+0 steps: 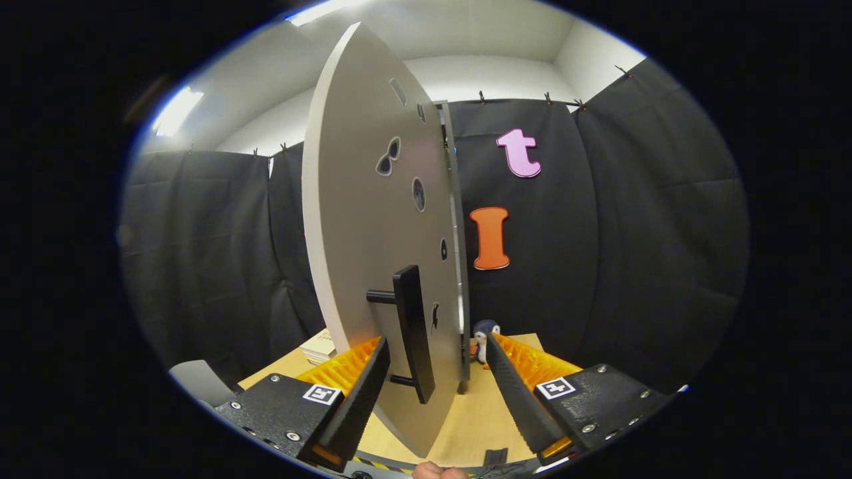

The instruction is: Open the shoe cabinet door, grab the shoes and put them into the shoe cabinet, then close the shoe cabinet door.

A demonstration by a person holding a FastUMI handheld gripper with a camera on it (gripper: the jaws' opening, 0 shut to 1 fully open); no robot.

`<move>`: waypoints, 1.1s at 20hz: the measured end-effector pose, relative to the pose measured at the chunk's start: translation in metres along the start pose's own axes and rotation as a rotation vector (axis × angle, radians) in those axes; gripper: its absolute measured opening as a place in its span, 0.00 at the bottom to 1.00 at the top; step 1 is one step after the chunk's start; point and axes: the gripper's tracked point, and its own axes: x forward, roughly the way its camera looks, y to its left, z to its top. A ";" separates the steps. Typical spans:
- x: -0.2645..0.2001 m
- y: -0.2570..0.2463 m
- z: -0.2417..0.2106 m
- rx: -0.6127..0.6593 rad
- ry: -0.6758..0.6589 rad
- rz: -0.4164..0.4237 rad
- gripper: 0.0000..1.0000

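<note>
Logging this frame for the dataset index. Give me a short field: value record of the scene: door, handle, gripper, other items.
door: shoe cabinet door swung open, seen nearly edge-on, with small cutout holes
handle: dark bar handle on the door face, between the fingers, not pinched
gripper: gripper open, fingers either side of the door's lower edge
table: light wooden top
other: penguin toy beyond the door; books behind the left finger

The gripper points forward with its 2 fingers spread wide apart, holding nothing. A bit of what may be a hand shows below them.
</note>
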 end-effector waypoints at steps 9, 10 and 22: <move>0.039 0.080 0.001 0.029 0.032 0.027 0.92; 0.045 0.089 0.001 0.030 0.033 0.029 0.92; 0.154 0.197 0.006 -0.018 0.009 0.038 0.94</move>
